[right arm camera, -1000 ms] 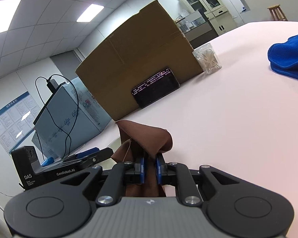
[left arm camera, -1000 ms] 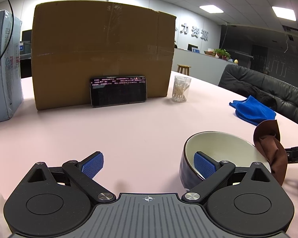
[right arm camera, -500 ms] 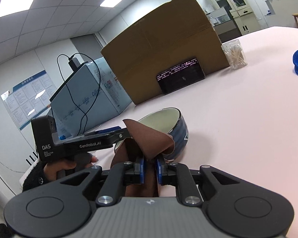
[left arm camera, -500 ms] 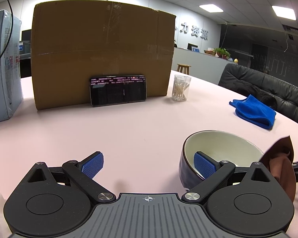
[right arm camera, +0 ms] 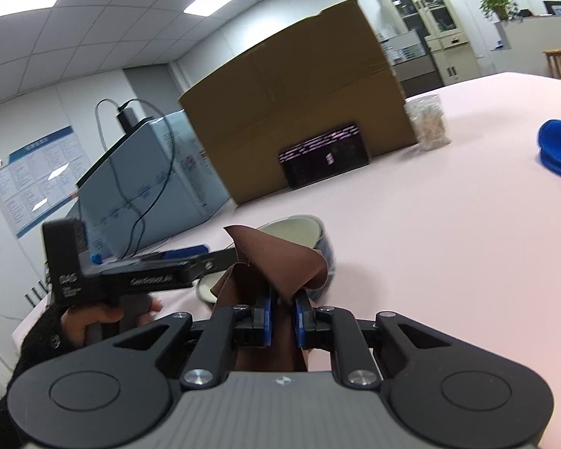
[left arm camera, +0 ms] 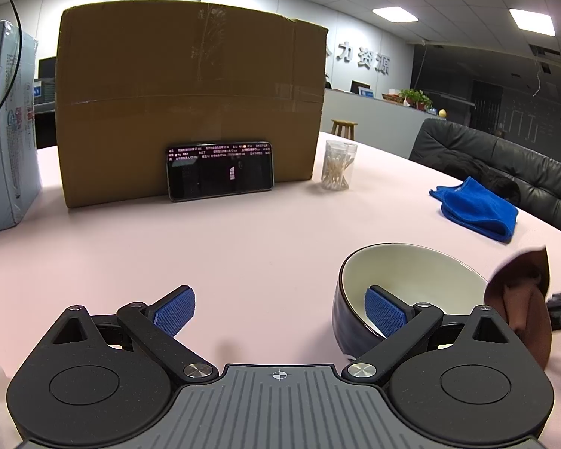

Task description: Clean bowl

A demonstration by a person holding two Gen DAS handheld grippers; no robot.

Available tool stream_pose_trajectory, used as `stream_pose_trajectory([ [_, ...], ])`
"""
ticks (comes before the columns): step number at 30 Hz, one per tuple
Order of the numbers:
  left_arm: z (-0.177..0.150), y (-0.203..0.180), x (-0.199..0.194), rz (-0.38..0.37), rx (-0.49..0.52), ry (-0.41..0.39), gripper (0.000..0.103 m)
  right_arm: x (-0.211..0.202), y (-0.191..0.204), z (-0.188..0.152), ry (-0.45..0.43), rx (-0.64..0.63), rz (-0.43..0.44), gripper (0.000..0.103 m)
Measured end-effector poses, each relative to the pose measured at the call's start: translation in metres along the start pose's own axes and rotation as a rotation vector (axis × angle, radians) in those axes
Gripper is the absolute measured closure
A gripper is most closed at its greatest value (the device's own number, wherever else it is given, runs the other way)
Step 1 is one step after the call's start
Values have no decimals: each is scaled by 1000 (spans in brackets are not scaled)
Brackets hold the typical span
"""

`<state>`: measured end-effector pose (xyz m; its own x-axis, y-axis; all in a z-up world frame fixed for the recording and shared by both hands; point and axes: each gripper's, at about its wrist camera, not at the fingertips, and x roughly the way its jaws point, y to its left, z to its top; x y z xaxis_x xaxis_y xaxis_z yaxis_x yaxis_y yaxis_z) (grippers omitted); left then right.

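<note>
A bowl, dark blue outside and cream inside, stands on the pink table at the right. My left gripper is wide open: its right pad sits inside the bowl by the near wall, and its left pad is out over the table. A brown cloth hangs just right of the bowl's rim. My right gripper is shut on the brown cloth, which hides part of the bowl behind it.
A big cardboard box stands at the back with a phone leaning on it. Beside it are a jar of cotton swabs, a blue cloth at the right and a pale blue box at the left. A person's hand holds the left gripper.
The right gripper has drawn the brown cloth back from over the bowl's rim to its right side and rolled a little. The left gripper and the bowl have not moved.
</note>
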<state>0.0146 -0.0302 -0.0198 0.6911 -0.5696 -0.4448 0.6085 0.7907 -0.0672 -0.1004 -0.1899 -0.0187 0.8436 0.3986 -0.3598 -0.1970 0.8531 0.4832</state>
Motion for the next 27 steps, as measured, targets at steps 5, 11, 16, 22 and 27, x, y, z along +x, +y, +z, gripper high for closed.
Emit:
stream_pose_trajectory([
  [5, 0, 0, 0, -1, 0, 1, 4, 9, 11, -5, 42, -13, 71, 87],
  [11, 0, 1, 0, -3, -2, 1, 4, 8, 10, -3, 38, -8, 62, 87],
  [16, 1, 2, 1, -4, -2, 2, 4, -4, -1, 2, -4, -3, -5, 87],
  [22, 0, 3, 1, -4, -3, 3, 4, -5, -8, 2, -23, 9, -59, 88],
  [27, 0, 4, 2, -5, -3, 3, 4, -1, 4, -2, 21, -38, 10, 88],
])
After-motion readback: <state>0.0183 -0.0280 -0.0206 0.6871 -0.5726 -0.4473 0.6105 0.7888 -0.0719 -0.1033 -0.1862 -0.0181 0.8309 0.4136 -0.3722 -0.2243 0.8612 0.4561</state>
